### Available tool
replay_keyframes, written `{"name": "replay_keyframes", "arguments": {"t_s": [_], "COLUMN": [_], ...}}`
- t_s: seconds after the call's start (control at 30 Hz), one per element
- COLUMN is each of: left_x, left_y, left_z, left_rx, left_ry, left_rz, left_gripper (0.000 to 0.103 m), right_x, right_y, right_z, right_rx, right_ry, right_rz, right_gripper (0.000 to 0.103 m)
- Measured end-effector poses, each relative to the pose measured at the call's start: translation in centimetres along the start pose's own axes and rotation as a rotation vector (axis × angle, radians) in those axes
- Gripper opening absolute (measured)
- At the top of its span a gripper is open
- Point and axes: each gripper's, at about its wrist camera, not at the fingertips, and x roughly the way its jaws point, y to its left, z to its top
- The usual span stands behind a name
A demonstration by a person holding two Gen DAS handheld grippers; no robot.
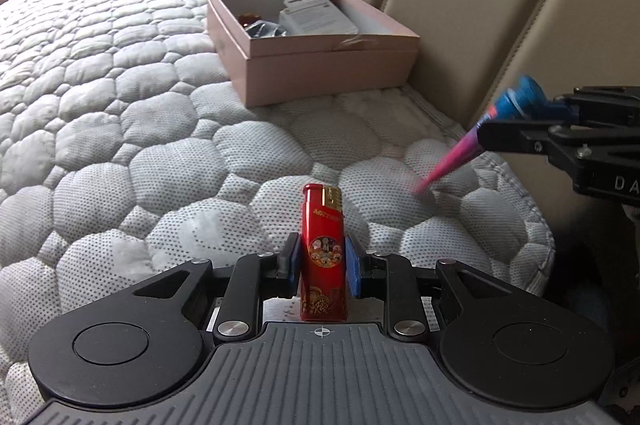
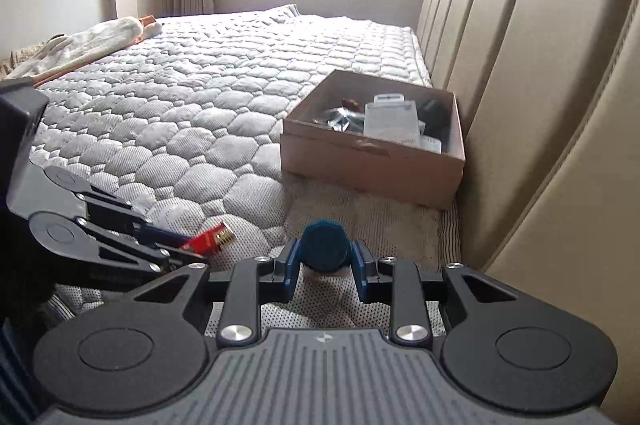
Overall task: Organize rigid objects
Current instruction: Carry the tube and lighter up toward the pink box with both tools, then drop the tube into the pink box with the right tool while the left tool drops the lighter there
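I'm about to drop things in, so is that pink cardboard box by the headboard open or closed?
Open. The pink cardboard box has no lid on top, and a white packet and dark items show inside it in both views.

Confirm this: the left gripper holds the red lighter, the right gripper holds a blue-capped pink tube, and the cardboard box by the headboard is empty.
Wrong on the box: both wrist views show things inside. Left gripper does hold the red lighter; right gripper holds the blue-capped pink tube.

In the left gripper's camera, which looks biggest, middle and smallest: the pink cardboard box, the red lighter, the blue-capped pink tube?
1. Pink cardboard box
2. Red lighter, though it is nearest the camera
3. Blue-capped pink tube, blurred and partly hidden
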Motion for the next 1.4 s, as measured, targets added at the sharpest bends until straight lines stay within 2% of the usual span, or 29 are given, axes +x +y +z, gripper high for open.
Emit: {"name": "replay_keyframes", "arguments": {"t_s": [0.43, 0.57, 0.73, 0.87, 0.9, 0.97, 1.0, 1.03, 1.1, 1.17, 1.27, 1.33, 1.4], "left_x": [-2.0, -2.4, -3.7, -2.9, -1.7, 2.1, 4.1, 5.7, 7.6, 8.0, 6.5, 4.8, 3.7], "left_y": [-1.0, -0.9, 0.5, 2.5, 2.8, 3.6, 4.1, 4.6, 5.2, 5.7, 6.0, 5.1, 3.9], "left_z": [1.2, 3.0, 10.0, 17.4, 19.2, 22.3, 23.0, 23.2, 22.7, 21.3, 18.0, 15.0, 11.7], "left_rx": [0.012, 0.004, -0.014, -0.115, -0.108, -0.119, -0.151, -0.177, -0.203, -0.232, -0.229, -0.180, -0.147], "left_ry": [-0.054, -0.066, -0.184, -0.292, -0.293, -0.207, -0.171, -0.151, -0.140, -0.154, -0.195, -0.237, -0.283], "left_rz": [-0.081, -0.107, -0.090, -0.102, -0.088, -0.052, -0.038, -0.026, -0.022, -0.045, -0.032, 0.035, 0.106], "left_gripper": [0.026, 0.026, 0.026, 0.026, 0.026, 0.027, 0.027, 0.027, 0.027, 0.027, 0.027, 0.027, 0.027], "right_x": [-2.9, -3.6, -3.7, -2.0, -1.0, 1.7, 3.3, 4.8, 7.0, 7.4, 7.0, 6.8, 7.0], "right_y": [-0.4, -0.7, -1.9, -3.7, -4.1, -4.9, -5.2, -5.7, -6.7, -7.5, -7.3, -6.5, -5.5], "right_z": [2.1, 2.6, 5.4, 10.7, 12.4, 15.9, 17.3, 18.5, 19.0, 17.9, 14.4, 11.4, 8.1], "right_rx": [0.005, 0.014, 0.043, 0.114, 0.128, 0.133, 0.128, 0.135, 0.179, 0.236, 0.257, 0.219, 0.170], "right_ry": [-0.072, -0.084, -0.129, -0.154, -0.148, -0.135, -0.123, -0.106, -0.068, -0.060, -0.095, -0.125, -0.143], "right_rz": [-0.009, -0.011, -0.037, -0.065, -0.086, -0.141, -0.179, -0.217, -0.259, -0.244, -0.217, -0.224, -0.240], "right_gripper": [0.027, 0.027, 0.027, 0.027, 0.027, 0.035, 0.056, 0.066, 0.066, 0.066, 0.074, 0.081, 0.084]}}
